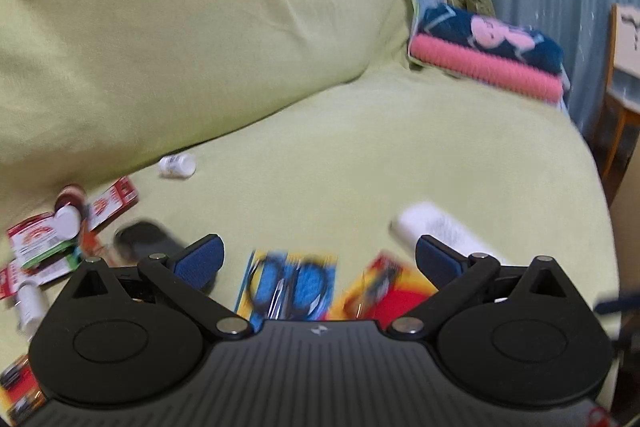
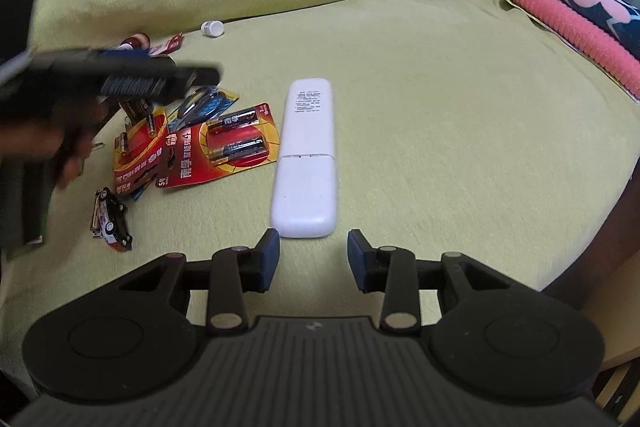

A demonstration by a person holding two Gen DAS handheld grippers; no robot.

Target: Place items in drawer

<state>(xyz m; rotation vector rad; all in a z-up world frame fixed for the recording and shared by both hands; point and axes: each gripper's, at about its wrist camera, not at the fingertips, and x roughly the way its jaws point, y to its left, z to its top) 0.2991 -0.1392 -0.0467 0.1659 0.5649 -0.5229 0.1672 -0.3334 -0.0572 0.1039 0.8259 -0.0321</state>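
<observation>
On a yellow-green sofa seat lie several small items. A white remote (image 2: 305,159) lies face down just ahead of my right gripper (image 2: 313,259), which is open and empty. Left of the remote sit red battery packs (image 2: 224,151), a blue scissors pack (image 2: 208,107) and a toy car (image 2: 112,219). My left gripper (image 1: 318,261) hovers open over the scissors pack (image 1: 288,285) and a red battery pack (image 1: 384,291), with the remote (image 1: 440,231) by its right finger. In the right wrist view the left gripper (image 2: 152,75) appears blurred, held by a hand (image 2: 48,135). No drawer is in view.
A small white bottle (image 1: 178,165) lies near the back cushion (image 1: 200,27). More packets and bottles (image 1: 52,235) crowd the left. Folded pink and dark blue towels (image 1: 492,55) rest at the seat's far right. A wooden piece of furniture (image 1: 624,75) stands beyond the sofa's right edge.
</observation>
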